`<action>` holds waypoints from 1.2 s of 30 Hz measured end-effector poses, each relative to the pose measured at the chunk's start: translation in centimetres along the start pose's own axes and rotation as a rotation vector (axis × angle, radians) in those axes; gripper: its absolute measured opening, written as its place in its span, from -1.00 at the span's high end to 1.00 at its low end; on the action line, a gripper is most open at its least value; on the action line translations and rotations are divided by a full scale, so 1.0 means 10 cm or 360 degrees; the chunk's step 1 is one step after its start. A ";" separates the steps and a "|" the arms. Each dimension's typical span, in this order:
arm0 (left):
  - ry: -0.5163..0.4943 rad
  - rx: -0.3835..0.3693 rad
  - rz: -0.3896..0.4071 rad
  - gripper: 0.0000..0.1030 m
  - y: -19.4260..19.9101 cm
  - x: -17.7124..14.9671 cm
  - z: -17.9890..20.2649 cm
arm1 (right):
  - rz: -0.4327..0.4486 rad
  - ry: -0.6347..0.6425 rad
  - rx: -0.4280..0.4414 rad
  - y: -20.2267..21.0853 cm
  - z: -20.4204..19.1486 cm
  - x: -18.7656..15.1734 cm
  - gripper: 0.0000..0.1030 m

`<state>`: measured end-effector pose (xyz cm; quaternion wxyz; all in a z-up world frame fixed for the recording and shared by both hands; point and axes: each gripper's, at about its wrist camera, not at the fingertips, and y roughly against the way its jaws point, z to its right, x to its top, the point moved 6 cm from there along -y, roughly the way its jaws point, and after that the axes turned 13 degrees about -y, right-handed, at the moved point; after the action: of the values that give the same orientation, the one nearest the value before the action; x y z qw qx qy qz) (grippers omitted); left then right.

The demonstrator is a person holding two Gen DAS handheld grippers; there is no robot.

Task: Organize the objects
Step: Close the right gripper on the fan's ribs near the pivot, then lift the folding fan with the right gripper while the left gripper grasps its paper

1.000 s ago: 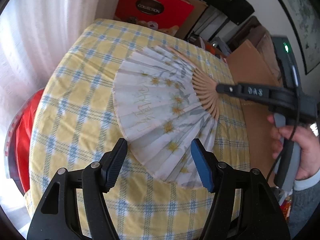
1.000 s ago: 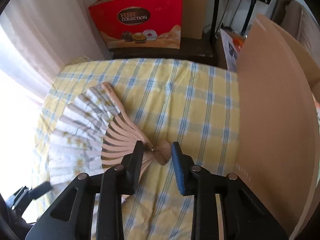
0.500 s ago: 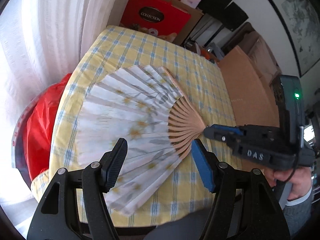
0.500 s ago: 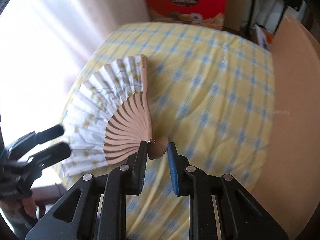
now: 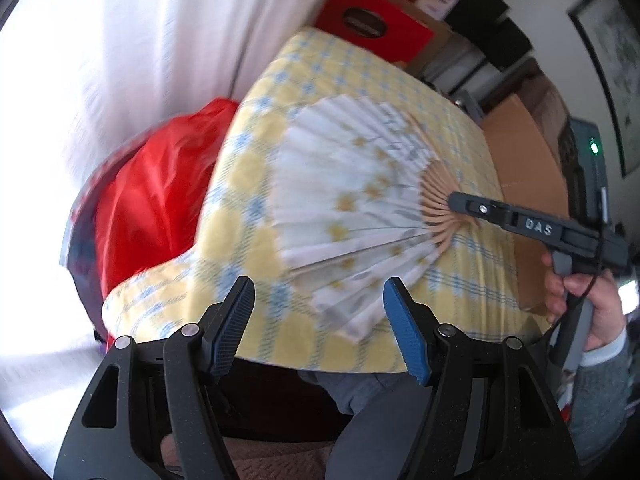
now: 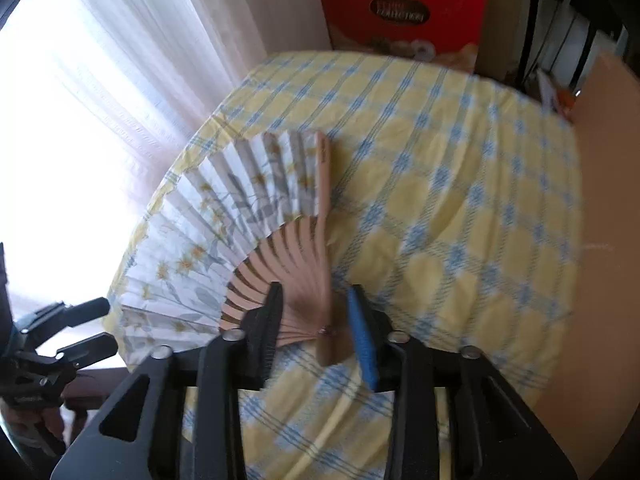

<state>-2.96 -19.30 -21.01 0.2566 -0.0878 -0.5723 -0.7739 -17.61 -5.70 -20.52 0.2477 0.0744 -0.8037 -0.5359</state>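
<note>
A paper folding fan (image 6: 224,248) lies spread open on a table covered with a yellow and blue checked tablecloth (image 6: 440,208). In the right wrist view its white leaf, printed with yellow flowers and grey leaves, sweeps from about nine o'clock round to twelve o'clock of the pivot, and one wooden guard stick runs straight up toward twelve. The leaf's outer edge reaches the table edge on the window side.

The right gripper (image 6: 316,316) straddles the fan's pivot end: the wooden ribs and rivet sit between its two fingers, the black one at nine o'clock of the rivet and the blue-padded one at three. Its jaws are opening a little, and whether the pads touch the wood I cannot tell because of blur.

The left gripper (image 5: 320,332) hangs off the near table edge with its fingers spread wide and nothing between them; in its own view the fan's lower leaf edge is at about twelve o'clock of it. The same view shows the person's right hand (image 5: 580,300) on the other gripper's handle at three o'clock.

A red box (image 6: 404,16) stands past the far table edge at twelve o'clock, a white curtain (image 6: 120,80) hangs at ten, and a cardboard sheet (image 6: 604,240) rests at three o'clock
</note>
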 end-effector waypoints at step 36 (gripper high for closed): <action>0.0372 -0.0175 0.0197 0.49 0.21 -0.06 -0.81 | -0.0076 -0.0022 0.0371 -0.14 -0.74 -0.48 0.80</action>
<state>-0.15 -27.09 -22.12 0.3635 -0.0461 -0.4887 -0.7918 -10.10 -10.52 -21.12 0.2190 0.1180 -0.8603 -0.4450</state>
